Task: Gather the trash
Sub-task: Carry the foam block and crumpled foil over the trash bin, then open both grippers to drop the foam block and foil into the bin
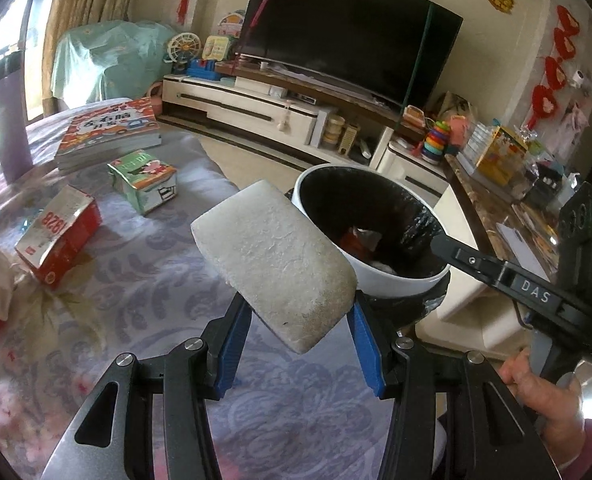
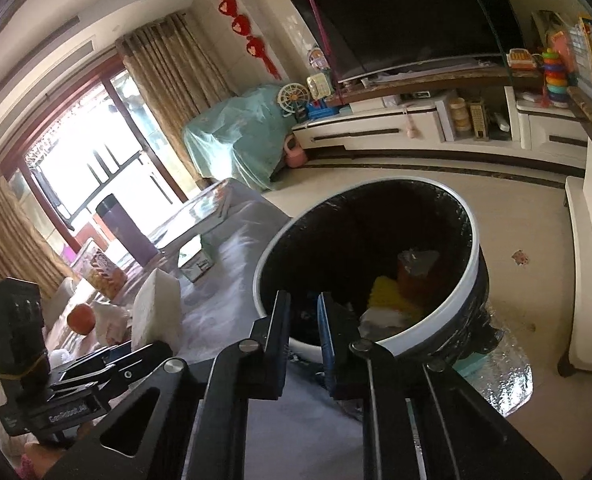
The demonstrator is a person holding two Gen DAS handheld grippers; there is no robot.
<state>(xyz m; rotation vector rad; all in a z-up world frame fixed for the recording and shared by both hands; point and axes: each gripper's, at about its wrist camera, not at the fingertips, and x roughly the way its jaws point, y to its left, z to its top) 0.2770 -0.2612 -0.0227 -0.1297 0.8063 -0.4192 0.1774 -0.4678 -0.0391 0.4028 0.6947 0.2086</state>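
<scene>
While the left tool (image 1: pixel 296 312) clamps a white foam block (image 1: pixel 274 264) between its blue pads, the block sits tilted in the air just beside the rim of the trash bin (image 1: pixel 400 280), above the patterned cloth of the table (image 1: pixel 148 280). Seen from the right wrist, the same block (image 2: pixel 156 308) stands at the left, near the bin's edge but not over its opening. Inside the black-lined, white-rimmed bin (image 2: pixel 462 280) lie a red wrapper (image 2: pixel 416 276), something yellow (image 2: pixel 384 294) and some pale scraps. The right tool (image 2: pixel 302 320) points into the bin with its jaws narrow and nothing between them; from the left wrist view one of its black fingers (image 1: pixel 456 252) reaches over the far rim, and a hand (image 1: pixel 544 396) grips the handle at lower right. Farther out on the table lie a red carton (image 1: pixel 60 236), a small green box (image 1: pixel 144 180) and a stack of picture books (image 1: pixel 108 132). Beyond stands a television (image 1: pixel 348 36) on a low white cabinet (image 1: pixel 256 112).
</scene>
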